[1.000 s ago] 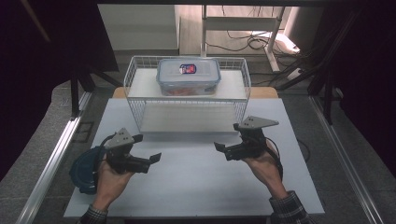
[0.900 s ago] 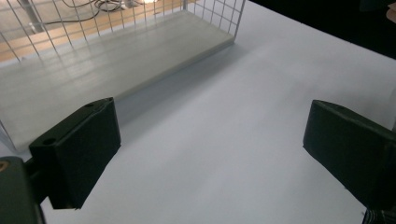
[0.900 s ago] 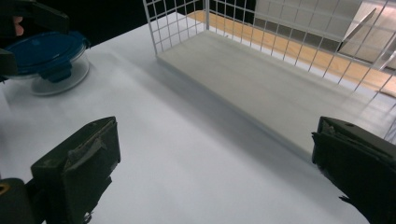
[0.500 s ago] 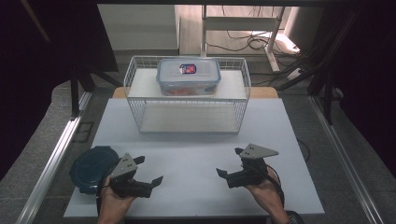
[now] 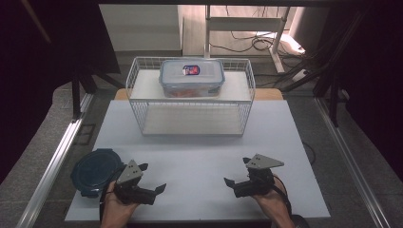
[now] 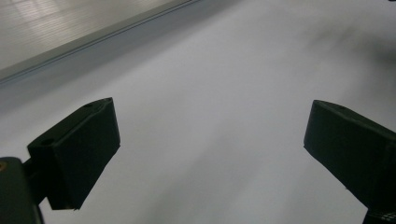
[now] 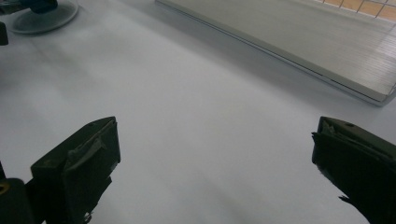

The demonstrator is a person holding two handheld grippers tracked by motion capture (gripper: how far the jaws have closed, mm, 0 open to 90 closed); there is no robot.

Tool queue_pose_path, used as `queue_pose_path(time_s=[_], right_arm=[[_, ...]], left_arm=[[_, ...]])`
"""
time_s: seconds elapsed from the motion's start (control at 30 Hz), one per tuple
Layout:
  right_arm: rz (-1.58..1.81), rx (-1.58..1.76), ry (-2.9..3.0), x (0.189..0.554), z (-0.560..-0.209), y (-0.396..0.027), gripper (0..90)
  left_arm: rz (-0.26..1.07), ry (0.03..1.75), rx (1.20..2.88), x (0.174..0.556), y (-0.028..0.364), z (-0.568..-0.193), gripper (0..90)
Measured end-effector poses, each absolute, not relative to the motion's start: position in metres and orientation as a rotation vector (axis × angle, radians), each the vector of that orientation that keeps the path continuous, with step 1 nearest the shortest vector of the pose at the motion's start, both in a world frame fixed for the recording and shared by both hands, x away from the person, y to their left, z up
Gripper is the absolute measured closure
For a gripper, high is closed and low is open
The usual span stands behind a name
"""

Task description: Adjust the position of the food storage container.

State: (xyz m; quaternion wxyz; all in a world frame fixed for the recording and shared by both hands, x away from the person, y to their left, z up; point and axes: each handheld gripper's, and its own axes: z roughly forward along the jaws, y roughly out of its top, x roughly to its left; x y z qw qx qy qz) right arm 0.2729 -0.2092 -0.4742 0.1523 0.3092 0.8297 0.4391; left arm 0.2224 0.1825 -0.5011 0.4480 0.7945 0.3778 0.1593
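The left gripper (image 5: 151, 183) is hovering low over the near left of the white surface (image 5: 199, 156), jaws spread wide and holding nothing. The right gripper (image 5: 235, 172) is mirroring it at the near right, equally wide and empty. Just left of the left gripper, a round dark-blue lidded container (image 5: 92, 171) is sitting at the surface's near-left edge, so the left hand is clearly nearer. Farther off, a clear lidded food box (image 5: 192, 77), probably holding something reddish, is resting on the wire rack (image 5: 135, 80).

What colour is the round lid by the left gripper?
Dark blue round lid, clearest in the high view.
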Motion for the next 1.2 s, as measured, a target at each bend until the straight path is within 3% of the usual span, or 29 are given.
queue_pose_path(time_s=[0.37,0.73,1.13,1.2], right_arm=[[1.238,0.891,2.39,0.275,-0.476,-0.21,1.0],[1.22,0.895,2.397,0.276,-0.477,-0.211,1.1],[1.201,0.905,2.411,0.278,-0.481,-0.211,1.3],[1.198,0.906,2.412,0.278,-0.481,-0.211,1.3]], left_arm=[[0.485,1.022,1.92,0.229,0.215,-0.488,3.1],[0.636,1.278,1.821,0.229,0.3,-0.484,3.2],[0.7,1.521,1.715,0.22,0.367,-0.496,3.5],[0.722,1.568,1.697,0.217,0.373,-0.496,10.3]])
